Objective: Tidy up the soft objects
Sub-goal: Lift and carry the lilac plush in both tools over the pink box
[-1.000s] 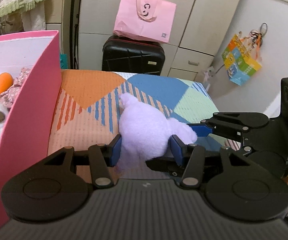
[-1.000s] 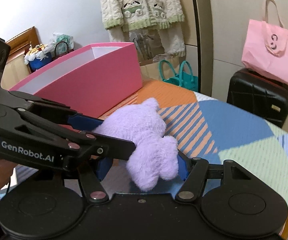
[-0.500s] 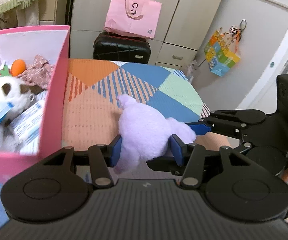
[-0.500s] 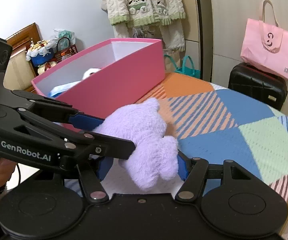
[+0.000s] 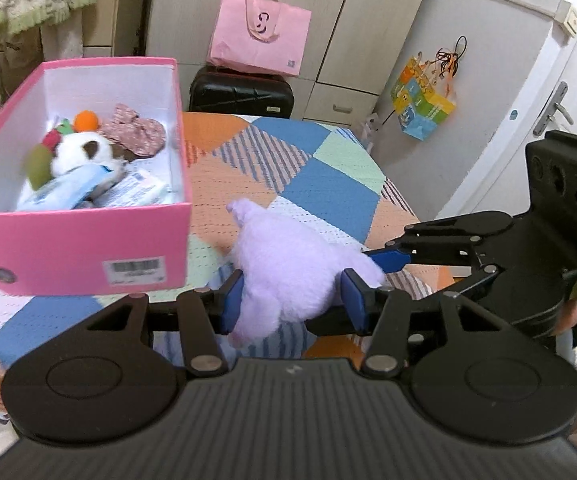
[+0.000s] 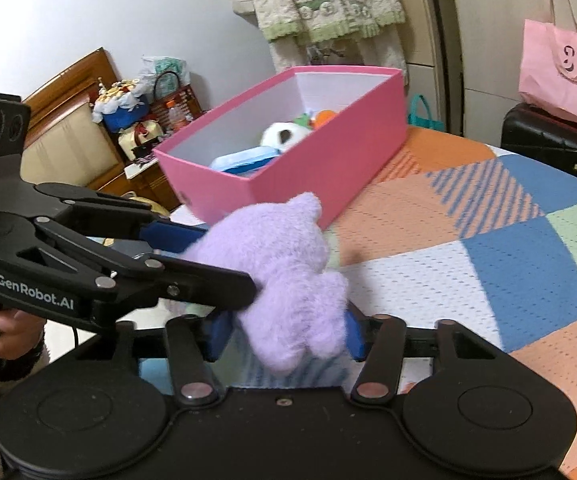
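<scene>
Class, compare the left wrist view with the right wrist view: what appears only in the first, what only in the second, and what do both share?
Only the left wrist view shows the barcode label on the pink box's near end, the colourful bag hanging by the door, and the door handle.

Only the right wrist view shows the wooden headboard, the teal bag behind the box, and a hand with a ring.

Both show the purple plush toy gripped by the left gripper and the right gripper, whose jaws are closing, the pink box, the patchwork blanket, the pink tote and the black suitcase.
</scene>
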The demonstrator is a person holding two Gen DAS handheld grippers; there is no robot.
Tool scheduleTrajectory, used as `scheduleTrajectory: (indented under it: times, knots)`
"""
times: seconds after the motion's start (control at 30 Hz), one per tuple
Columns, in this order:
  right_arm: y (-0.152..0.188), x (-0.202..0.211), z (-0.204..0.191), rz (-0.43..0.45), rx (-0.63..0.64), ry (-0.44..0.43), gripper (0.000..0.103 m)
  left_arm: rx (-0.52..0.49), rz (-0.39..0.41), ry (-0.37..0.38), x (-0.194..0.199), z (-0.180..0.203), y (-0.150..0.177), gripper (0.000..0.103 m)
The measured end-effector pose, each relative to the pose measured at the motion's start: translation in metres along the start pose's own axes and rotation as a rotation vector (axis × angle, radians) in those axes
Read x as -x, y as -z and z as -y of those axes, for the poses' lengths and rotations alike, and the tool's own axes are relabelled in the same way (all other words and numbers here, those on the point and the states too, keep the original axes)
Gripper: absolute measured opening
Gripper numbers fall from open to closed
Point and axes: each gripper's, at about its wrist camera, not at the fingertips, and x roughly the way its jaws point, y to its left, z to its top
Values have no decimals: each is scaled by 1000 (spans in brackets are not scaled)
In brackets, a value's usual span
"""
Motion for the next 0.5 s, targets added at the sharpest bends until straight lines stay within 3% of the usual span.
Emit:
scheduleTrajectory:
  times: [0.5]
  knots:
    - [-25,1,-68,53,136,-23,59,-61,69,-73,70,-15,2,50]
